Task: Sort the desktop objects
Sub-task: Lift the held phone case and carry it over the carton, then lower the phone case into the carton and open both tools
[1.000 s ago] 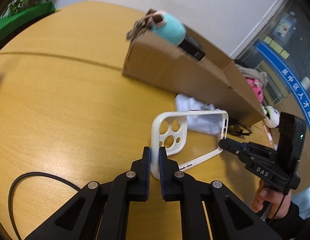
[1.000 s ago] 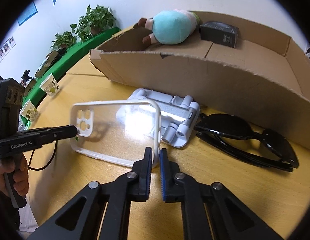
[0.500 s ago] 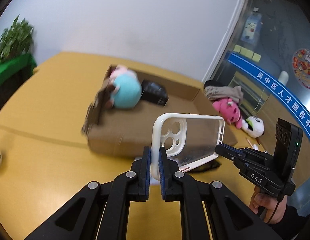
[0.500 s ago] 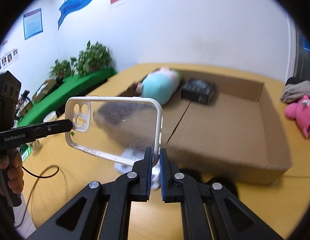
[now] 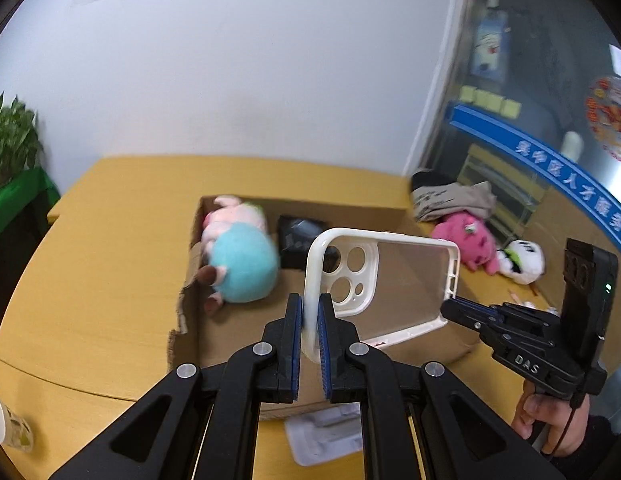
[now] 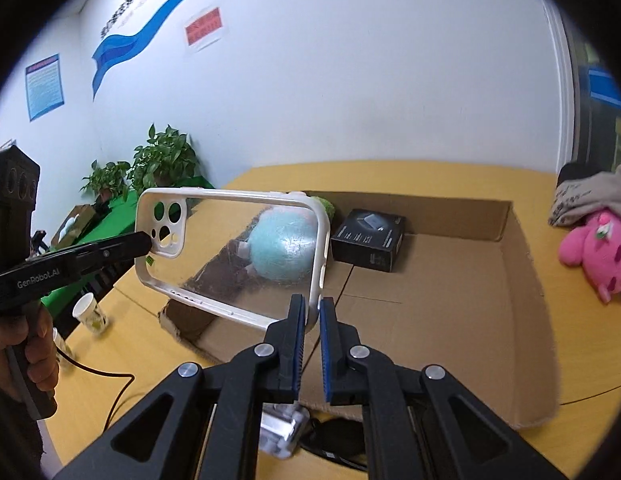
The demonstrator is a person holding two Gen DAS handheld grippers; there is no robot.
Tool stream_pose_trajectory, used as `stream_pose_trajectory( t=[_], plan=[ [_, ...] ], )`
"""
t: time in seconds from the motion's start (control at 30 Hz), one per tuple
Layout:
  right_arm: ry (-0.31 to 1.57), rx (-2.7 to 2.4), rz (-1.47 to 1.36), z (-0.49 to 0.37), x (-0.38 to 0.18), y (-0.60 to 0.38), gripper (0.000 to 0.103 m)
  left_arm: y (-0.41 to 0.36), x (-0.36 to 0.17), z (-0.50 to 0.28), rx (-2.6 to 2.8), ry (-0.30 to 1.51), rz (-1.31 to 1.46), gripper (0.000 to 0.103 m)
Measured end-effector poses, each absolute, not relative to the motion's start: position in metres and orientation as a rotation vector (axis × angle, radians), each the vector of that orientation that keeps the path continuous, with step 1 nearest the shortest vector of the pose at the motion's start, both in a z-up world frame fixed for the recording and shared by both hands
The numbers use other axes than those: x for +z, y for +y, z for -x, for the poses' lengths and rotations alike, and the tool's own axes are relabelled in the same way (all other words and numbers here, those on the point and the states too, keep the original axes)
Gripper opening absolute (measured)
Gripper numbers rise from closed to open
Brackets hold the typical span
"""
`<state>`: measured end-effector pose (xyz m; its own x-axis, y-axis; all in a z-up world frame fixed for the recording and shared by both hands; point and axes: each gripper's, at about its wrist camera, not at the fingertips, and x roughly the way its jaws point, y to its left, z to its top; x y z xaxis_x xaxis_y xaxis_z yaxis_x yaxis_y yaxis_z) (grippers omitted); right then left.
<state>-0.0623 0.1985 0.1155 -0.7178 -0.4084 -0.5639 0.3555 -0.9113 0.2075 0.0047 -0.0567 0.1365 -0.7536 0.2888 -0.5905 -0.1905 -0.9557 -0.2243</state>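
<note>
A clear phone case with a white rim (image 5: 390, 280) hangs in the air over the open cardboard box (image 5: 230, 332). My left gripper (image 5: 309, 320) is shut on its camera-hole end. My right gripper (image 6: 310, 316) is shut on the opposite end of the case (image 6: 230, 256). Each gripper shows in the other's view, the right one (image 5: 450, 306) and the left one (image 6: 144, 240). Inside the box lie a teal and pink plush toy (image 5: 238, 256) and a small black box (image 6: 368, 238).
A white plastic stand (image 5: 326, 434) and black sunglasses (image 6: 338, 436) lie on the yellow table in front of the box. A pink plush (image 6: 598, 252), a white plush (image 5: 520, 260) and grey cloth lie right of it. A paper cup (image 6: 88, 312) and a black cable (image 6: 102, 372) are left.
Both grippers have lifted the phone case off the table and carried it up and forward, from in front of the box to above its open inside.
</note>
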Motion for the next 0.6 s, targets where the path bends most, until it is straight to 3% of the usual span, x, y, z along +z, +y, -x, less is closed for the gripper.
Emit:
stream_pose_trajectory(
  t=[0.27, 0.6],
  plan=[
    [-0.139, -2.43, -1.148, 0.13, 0.06, 0.162, 0.008, -0.085, 0.085, 0.059, 2.679, -0.268, 1.241, 0.006],
    [-0.155, -2.313, -1.43, 0.177, 0.024, 0.157, 0.008, -0.071, 0.036, 0.096, 2.596, -0.122, 1.53, 0.006]
  ],
)
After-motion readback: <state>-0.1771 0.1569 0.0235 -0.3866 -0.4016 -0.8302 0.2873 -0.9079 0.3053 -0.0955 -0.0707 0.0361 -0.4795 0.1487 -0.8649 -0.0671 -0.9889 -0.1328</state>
